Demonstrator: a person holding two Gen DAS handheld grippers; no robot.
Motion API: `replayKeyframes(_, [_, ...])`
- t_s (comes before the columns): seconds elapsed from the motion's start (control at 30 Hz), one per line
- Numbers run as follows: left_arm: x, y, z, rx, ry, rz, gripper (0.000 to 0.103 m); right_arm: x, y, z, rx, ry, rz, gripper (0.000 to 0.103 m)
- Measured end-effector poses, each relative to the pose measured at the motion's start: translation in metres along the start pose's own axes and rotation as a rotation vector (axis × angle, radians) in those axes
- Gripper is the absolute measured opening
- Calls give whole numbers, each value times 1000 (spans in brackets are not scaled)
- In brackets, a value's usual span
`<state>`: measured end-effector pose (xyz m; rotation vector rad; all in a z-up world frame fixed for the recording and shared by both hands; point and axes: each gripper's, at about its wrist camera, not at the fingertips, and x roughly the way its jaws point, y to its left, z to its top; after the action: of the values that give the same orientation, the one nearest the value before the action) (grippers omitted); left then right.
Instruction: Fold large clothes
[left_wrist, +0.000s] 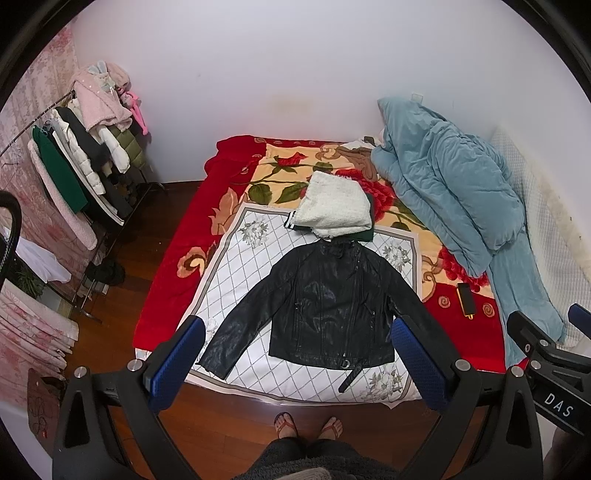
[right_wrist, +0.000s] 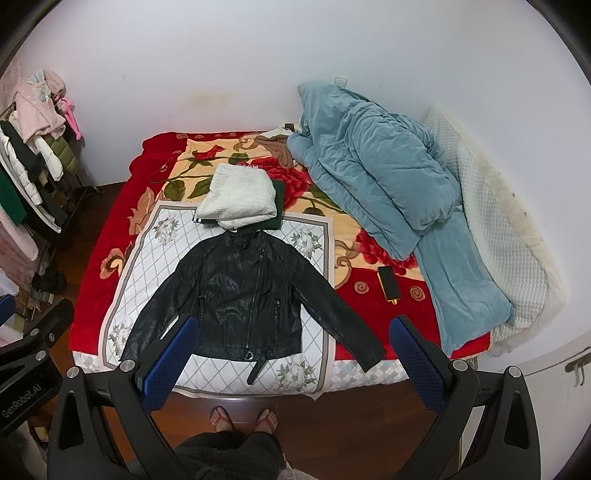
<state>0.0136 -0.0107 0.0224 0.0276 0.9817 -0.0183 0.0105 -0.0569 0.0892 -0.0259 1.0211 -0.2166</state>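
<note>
Blue pads line both tools we hold at the bottom of each frame: the left gripper (left_wrist: 299, 363) has its jaws wide apart with nothing between them, and the right gripper (right_wrist: 291, 360) has its jaws spread just as wide, also holding nothing. In the left view the right tool shows at the lower right edge; in the right view the left tool shows at the lower left edge. Below the jaws, our sandalled feet (left_wrist: 308, 424) stand on the dark wooden floor (left_wrist: 122, 266) just before the bed (left_wrist: 173, 273).

Past the jaws, in the centre of both frames, the black leather jacket (left_wrist: 325, 302) lies flat and face up on a white diamond-patterned sheet (left_wrist: 243, 258), sleeves spread out to either side, collar pointing away from us, a belt strap hanging off its hem toward the near edge. Just beyond the collar sits a stack of folded clothes (left_wrist: 334, 206) with a white fluffy piece on top. To the right of the jacket a dark phone (left_wrist: 466, 299) rests on the red floral blanket. Farther right, a heaped teal duvet (left_wrist: 454, 192) runs along the wall. At the left of the frame stands a clothes rack (left_wrist: 81, 158) hung with coats.
</note>
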Motion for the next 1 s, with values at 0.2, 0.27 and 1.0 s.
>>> replayKeyframes(0.2, [0, 1, 0, 1, -1, -1, 103, 0, 0, 0, 2, -1, 1, 103])
replayKeyframes(0.27, [-1, -1, 2, 0, -1, -1, 103, 0, 1, -1, 0, -2, -1, 103])
replayKeyframes(1.0, [-6, -8, 19, -2, -8, -6, 103, -1, 1, 1, 2, -5, -2, 103])
